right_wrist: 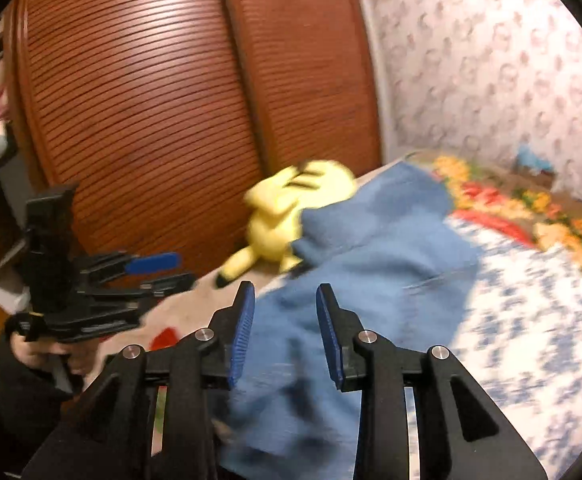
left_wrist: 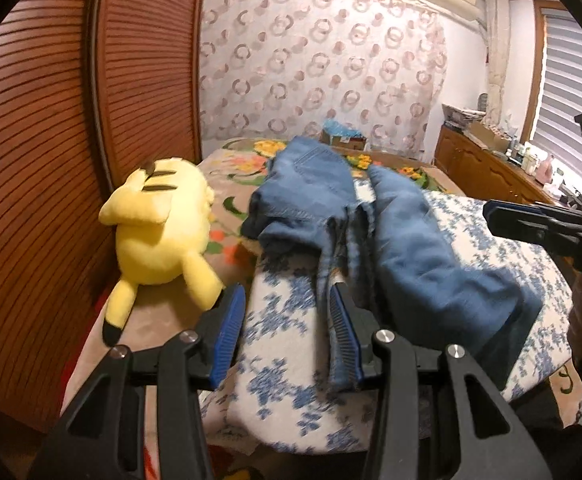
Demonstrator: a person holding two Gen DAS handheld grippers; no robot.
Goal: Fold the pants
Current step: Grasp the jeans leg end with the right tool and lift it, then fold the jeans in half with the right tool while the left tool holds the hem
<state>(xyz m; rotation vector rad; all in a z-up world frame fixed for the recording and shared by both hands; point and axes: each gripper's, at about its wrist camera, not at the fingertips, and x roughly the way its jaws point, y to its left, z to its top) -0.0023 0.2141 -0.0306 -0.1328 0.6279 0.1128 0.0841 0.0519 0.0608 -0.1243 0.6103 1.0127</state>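
Blue jeans (left_wrist: 411, 240) lie crumpled on the bed, with the waist far from me and the legs toward me. My left gripper (left_wrist: 286, 296) is open over the blue-flowered sheet (left_wrist: 287, 360). A strip of denim hem (left_wrist: 337, 344) drapes over its right finger, and the pads do not pinch it. In the right wrist view, which is blurred, my right gripper (right_wrist: 285, 288) stands open just above the jeans (right_wrist: 371, 248), with nothing pressed between its pads. The right gripper (left_wrist: 491, 218) also shows at the right edge of the left wrist view. The left gripper (right_wrist: 167, 272) appears at the left, held by a hand (right_wrist: 39, 356).
A yellow plush toy (left_wrist: 163, 216) lies on the bed's left side, beside the brown louvred wardrobe doors (left_wrist: 91, 120). A cardboard box (left_wrist: 345, 136) sits at the far end of the bed. A wooden dresser (left_wrist: 483, 164) with clutter stands at the right under the window.
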